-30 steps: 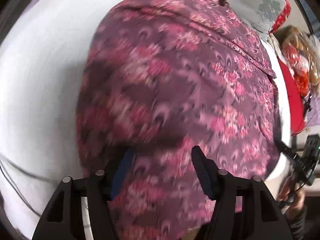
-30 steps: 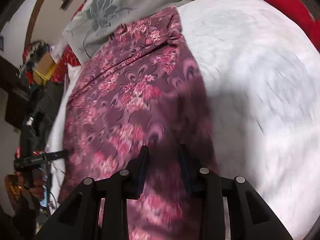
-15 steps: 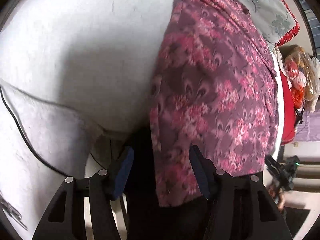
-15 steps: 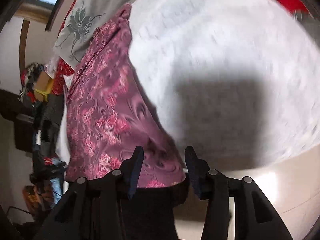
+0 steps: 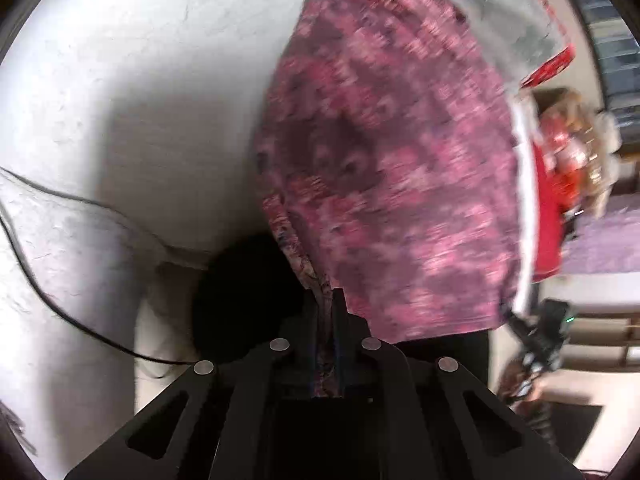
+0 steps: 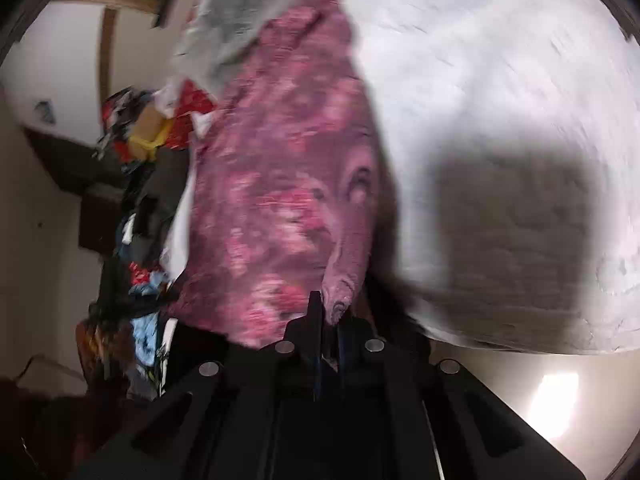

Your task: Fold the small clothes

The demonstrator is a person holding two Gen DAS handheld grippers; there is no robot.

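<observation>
A maroon garment with pink flowers [image 5: 392, 168] lies on a white bedsheet [image 5: 120, 80]. My left gripper [image 5: 326, 300] is at its near left corner. Its jaws are closing tight, and a strip of the hem is pinched between the pads. In the right wrist view the same garment [image 6: 280, 184] runs away from me, and the cloth is blurred. My right gripper [image 6: 330, 308] has its jaws closing on the near right corner, where a bunched fold of fabric is squeezed between them. Both corners hang at the bed's front edge.
A grey floral pillow [image 5: 500, 8] lies beyond the garment's far end. A thin black cable [image 5: 60, 308] crosses the sheet at the left. Red and orange clutter [image 5: 568, 152] sits beside the bed, with piled items [image 6: 132, 128] on dark furniture. Pale floor [image 6: 520, 380] shows below the mattress edge.
Both grippers slid from over the garment's middle out to its near corners at the bed edge. Each one stood open there half a second ago and has now closed on the hem.
</observation>
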